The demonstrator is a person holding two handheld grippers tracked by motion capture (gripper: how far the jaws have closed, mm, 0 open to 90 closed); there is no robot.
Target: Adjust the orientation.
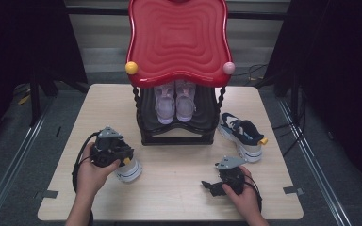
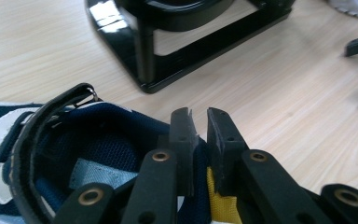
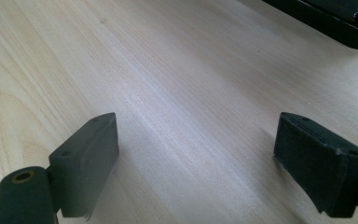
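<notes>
- The left gripper [image 1: 118, 157] sat over a navy-and-white sneaker [image 1: 128, 170] at the near left of the table [image 1: 179, 188]; in the left gripper view its jaws had closed on the collar of that sneaker [image 2: 98, 154], one pad inside the opening, one outside, with a yellow patch just below them.
- The right gripper [image 1: 212, 185] rested low at the near right, jaws spread wide with bare wood between them, gripping nothing.
- A black shoe rack [image 1: 176, 127] stood mid-table, just beyond the held sneaker; its glossy base rail [image 2: 168, 56] lay close ahead of the left jaws.
- A pair of pale lilac shoes [image 1: 175, 104] sat side by side on the rack's lower shelf, toes toward the person.
- The rack's top was a red tray-like shelf [image 1: 178, 40], shiny, rippled in concentric waves, with a yellow knob [image 1: 131, 68] and a pink knob [image 1: 229, 68] at its front corners, on twisted black posts.
- The matching sneaker [image 1: 242, 134] lay right of the rack, well apart from both grippers, with a yellow heel tab.
- The tabletop was pale, matte wood grain with rounded corners.
- The held sneaker's lining looked like mesh, its heel loop a dark strap with a metal ring.
</notes>
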